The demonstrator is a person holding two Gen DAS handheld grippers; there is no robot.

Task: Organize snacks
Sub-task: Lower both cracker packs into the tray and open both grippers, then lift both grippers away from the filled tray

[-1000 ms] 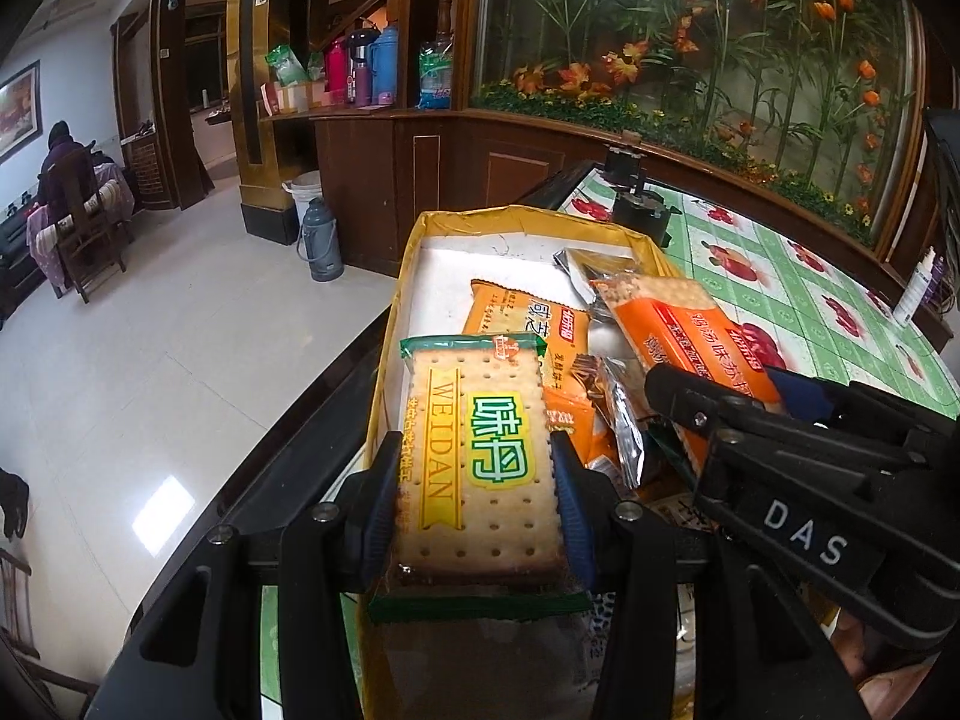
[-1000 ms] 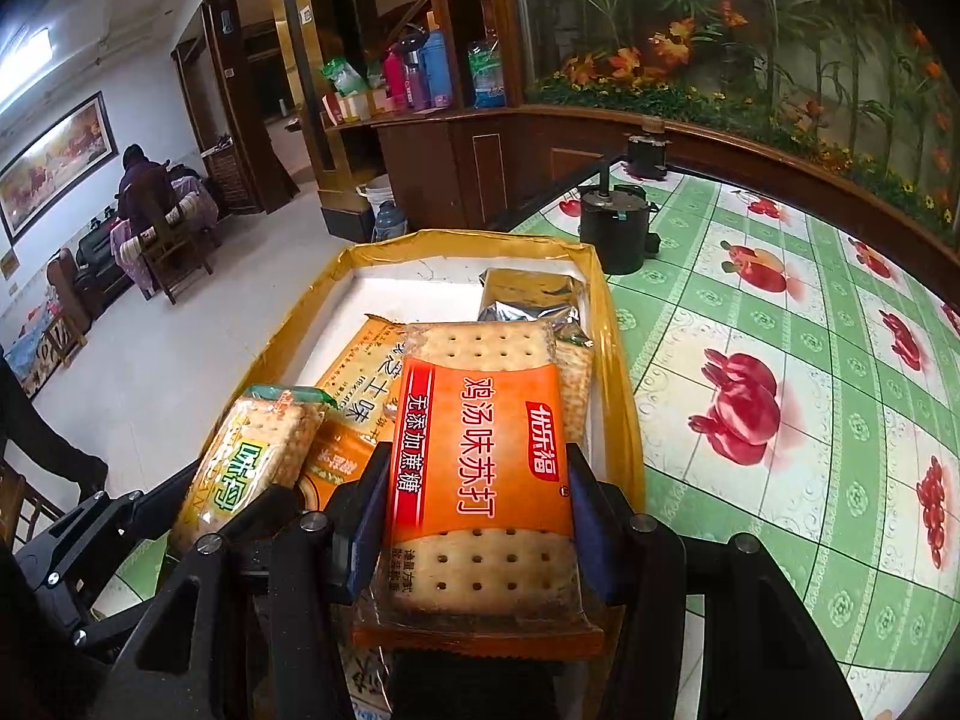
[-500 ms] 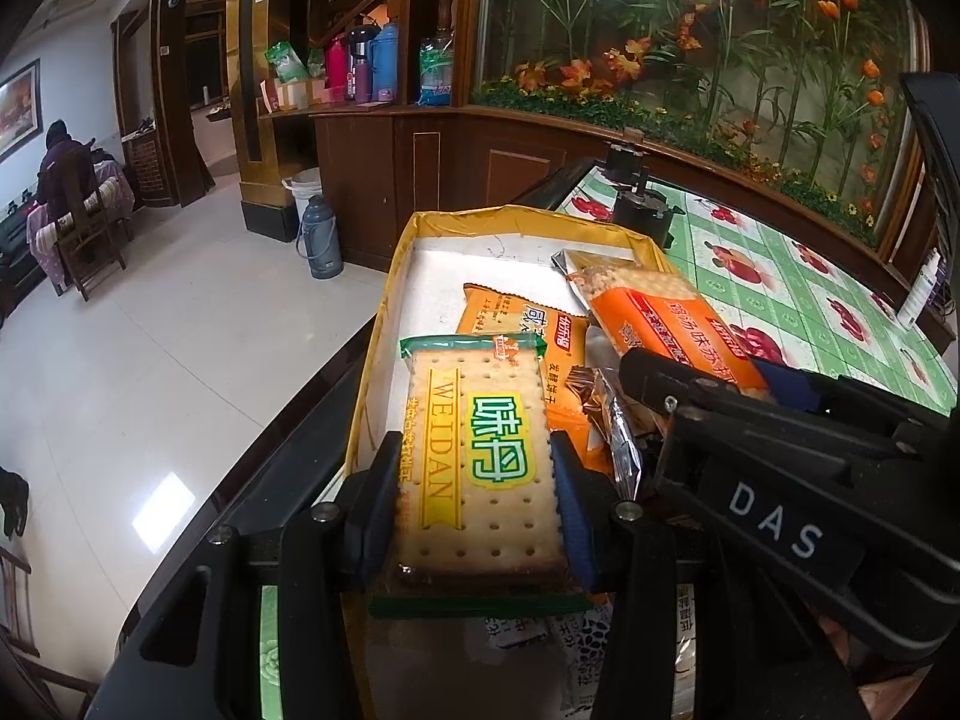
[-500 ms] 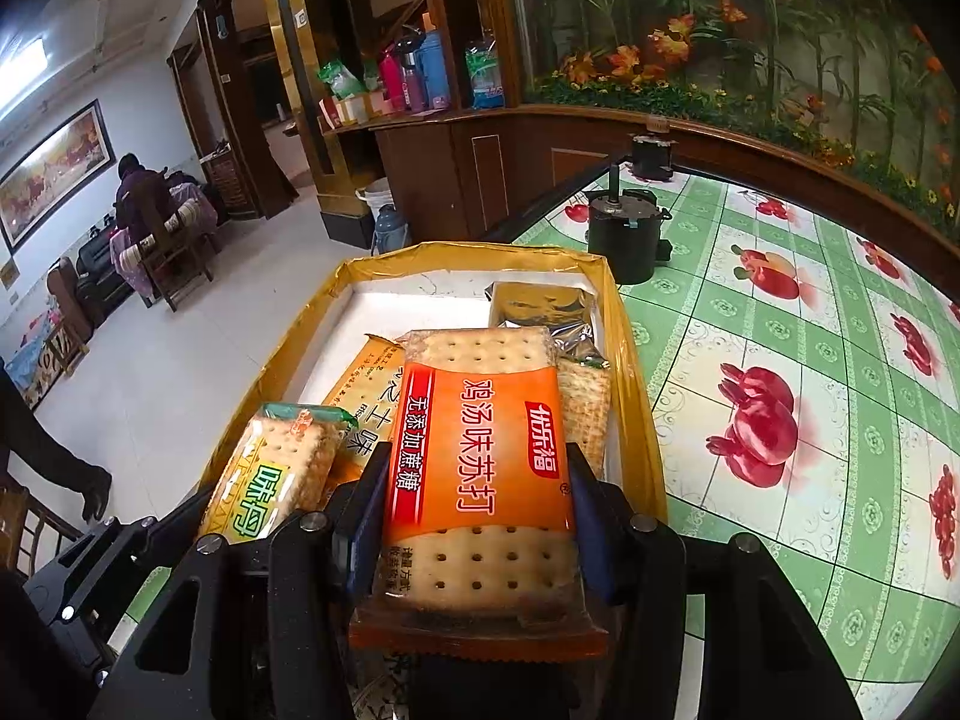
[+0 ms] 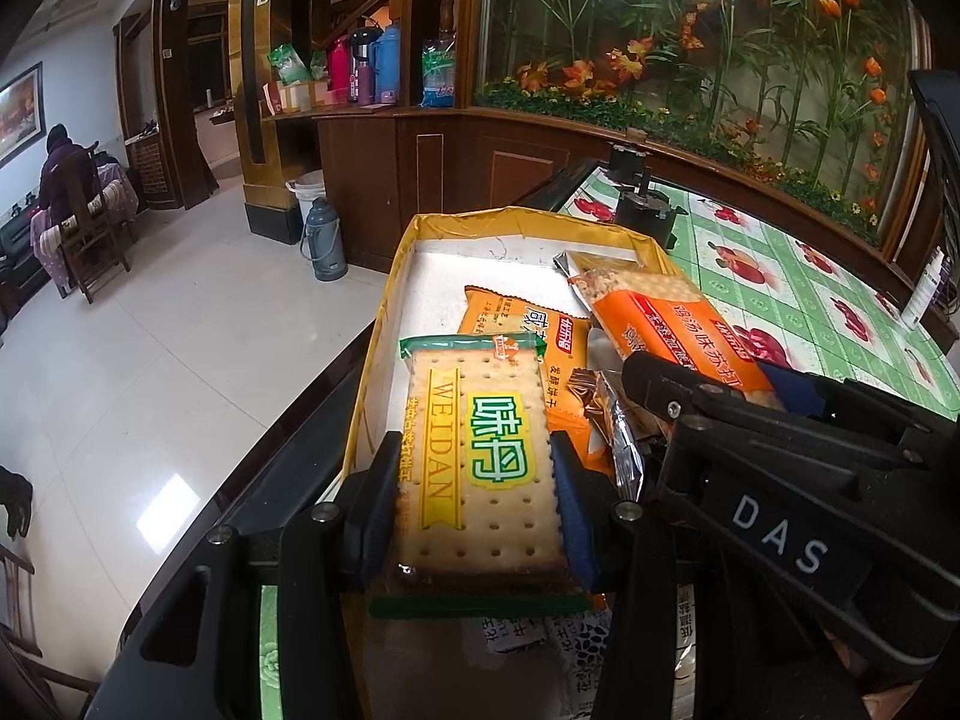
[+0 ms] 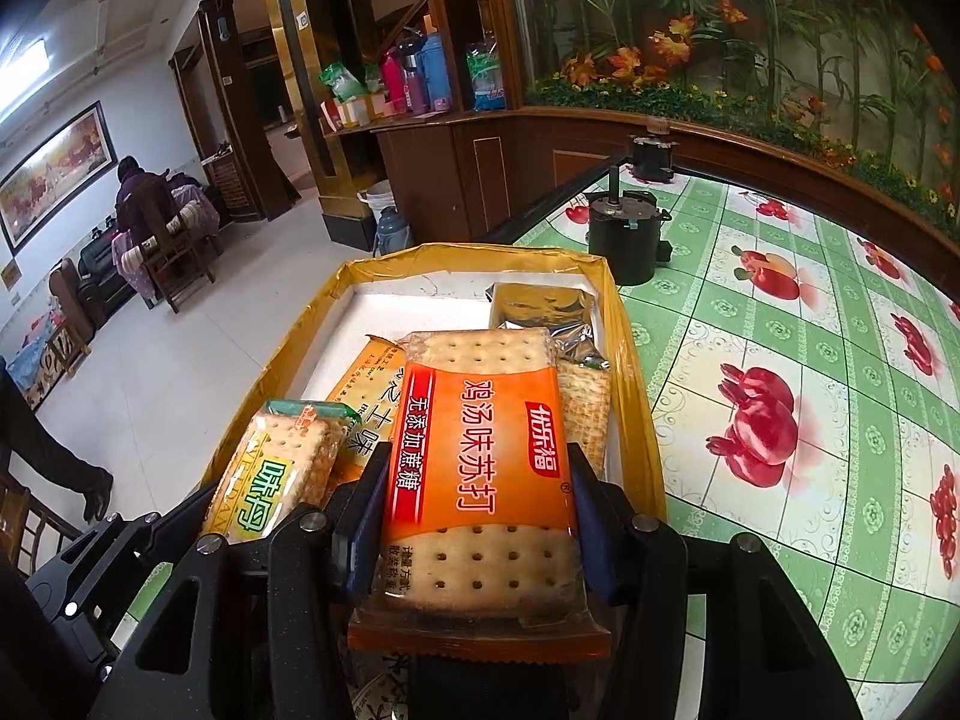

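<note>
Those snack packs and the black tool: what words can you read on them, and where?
"WEIDAN" and "味丹": yellow cracker pack.
"鸡汤味苏打", "无添加蔗糖", "优乐福": orange cracker pack.
"DAS": right gripper body.
Small print on both packs, and the orange packs lying in the box: too small or hidden.

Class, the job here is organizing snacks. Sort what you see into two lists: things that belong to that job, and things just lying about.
Belongs to the job:
- yellow cracker pack, in left gripper
- orange cracker pack, in right gripper
- yellow-rimmed tray
- silver packet

Just lying about:
- black pot
- grey flask on the floor
</note>
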